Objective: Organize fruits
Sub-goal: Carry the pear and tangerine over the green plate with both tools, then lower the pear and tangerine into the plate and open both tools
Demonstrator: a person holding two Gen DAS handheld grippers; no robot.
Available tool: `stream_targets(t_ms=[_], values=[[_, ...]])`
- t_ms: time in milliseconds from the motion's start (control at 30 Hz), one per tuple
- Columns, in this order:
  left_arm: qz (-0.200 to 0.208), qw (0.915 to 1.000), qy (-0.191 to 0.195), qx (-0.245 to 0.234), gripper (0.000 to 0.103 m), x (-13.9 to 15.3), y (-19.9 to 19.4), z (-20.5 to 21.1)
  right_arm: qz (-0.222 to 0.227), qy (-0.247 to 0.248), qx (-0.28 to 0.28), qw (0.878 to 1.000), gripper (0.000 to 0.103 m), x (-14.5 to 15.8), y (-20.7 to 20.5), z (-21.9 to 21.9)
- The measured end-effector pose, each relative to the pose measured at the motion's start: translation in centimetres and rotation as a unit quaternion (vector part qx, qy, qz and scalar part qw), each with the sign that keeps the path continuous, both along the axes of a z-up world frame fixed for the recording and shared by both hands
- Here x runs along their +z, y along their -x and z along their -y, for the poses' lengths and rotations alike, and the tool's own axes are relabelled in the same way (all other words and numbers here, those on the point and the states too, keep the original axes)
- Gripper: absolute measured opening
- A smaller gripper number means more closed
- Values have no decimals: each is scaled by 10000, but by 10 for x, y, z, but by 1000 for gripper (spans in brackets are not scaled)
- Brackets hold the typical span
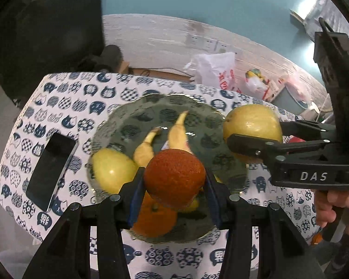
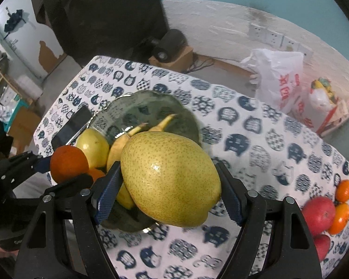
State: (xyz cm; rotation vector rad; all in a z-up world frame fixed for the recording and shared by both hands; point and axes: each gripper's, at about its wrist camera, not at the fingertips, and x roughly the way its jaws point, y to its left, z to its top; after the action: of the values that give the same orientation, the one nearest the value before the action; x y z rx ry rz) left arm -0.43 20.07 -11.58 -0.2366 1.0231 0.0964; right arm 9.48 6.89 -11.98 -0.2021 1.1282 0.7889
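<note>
In the left wrist view my left gripper [image 1: 173, 177] is shut on a tangerine [image 1: 174, 186] and holds it above the near part of a green glass plate [image 1: 151, 105]. On the plate lie a yellow-green pear [image 1: 111, 169], two bananas [image 1: 146, 148] and another tangerine [image 1: 153, 219]. My right gripper [image 2: 168, 169] is shut on a large speckled pear [image 2: 172, 181], over the plate's right edge [image 2: 186, 121]. Each view shows the other tool too: the right gripper [image 1: 256, 131] with its pear [image 1: 251, 121], and the left gripper [image 2: 67, 169] with its tangerine [image 2: 68, 162].
A dark phone [image 1: 50, 169] lies on the cat-print tablecloth [image 2: 256, 139] left of the plate. A red apple [image 2: 318, 214] and two tangerines [image 2: 343, 190] sit loose at the table's right side. Plastic bags [image 2: 281, 76] and a wall stand beyond the far edge. A hand [image 1: 332, 209] grips the right tool.
</note>
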Motion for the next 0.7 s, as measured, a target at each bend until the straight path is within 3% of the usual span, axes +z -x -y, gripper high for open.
stream_targets(t_ms=[300, 700], values=[[-142, 9994, 114, 303, 49, -14, 9, -31, -293, 87, 219, 9993, 79, -25, 8, -46], [-297, 9988, 267, 288, 49, -24, 9, -36, -814, -76, 198, 9965, 75, -46, 5, -68]])
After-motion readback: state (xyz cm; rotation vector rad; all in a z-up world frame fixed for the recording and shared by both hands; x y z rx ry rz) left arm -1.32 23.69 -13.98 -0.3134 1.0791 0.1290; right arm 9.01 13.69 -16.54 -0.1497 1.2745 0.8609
